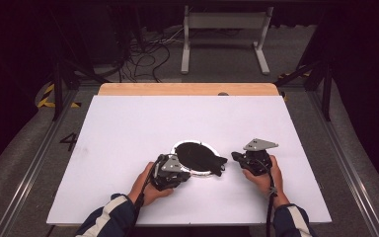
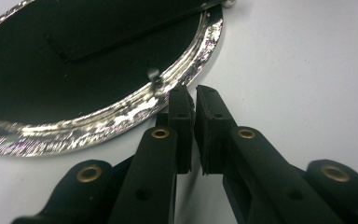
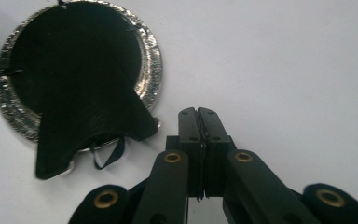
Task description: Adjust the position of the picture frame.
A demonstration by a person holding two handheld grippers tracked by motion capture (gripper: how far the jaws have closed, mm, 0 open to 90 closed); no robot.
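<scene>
The left gripper [image 1: 177,163] sits near the front edge of the white counter [image 1: 128,128], left of centre, held from behind by the person's left hand [image 1: 148,186], whose forearm in a dark sleeve with a white stripe [image 1: 109,217] comes in from the front edge. In the left gripper view its two black jaws stand almost together, a thin gap between the pads, with nothing between them; their tips lie just beside the shiny rim of the round silver-rimmed plate with a black inside [image 2: 121,109], touching it or a hair short, I cannot tell which.

The right gripper [image 1: 236,157] lies right of centre at about the same depth from the front edge, gripped by the right hand [image 1: 264,177], with a grey three-cornered plate [image 1: 259,144] on top and a black cable [image 1: 269,207] trailing back along the forearm. In the right gripper view its jaws are pressed fully together and hold nothing, apart from the plate [image 3: 151,60], which lies ahead and to the left.

The plate rests between the two grippers, near the middle of the counter's front half. A black fish-shaped piece of fabric [image 3: 81,93] covers it, its tail [image 1: 218,164] spilling over the rim toward the right gripper.

A painted "4" [image 1: 69,141] shows on the floor left of the counter.
</scene>
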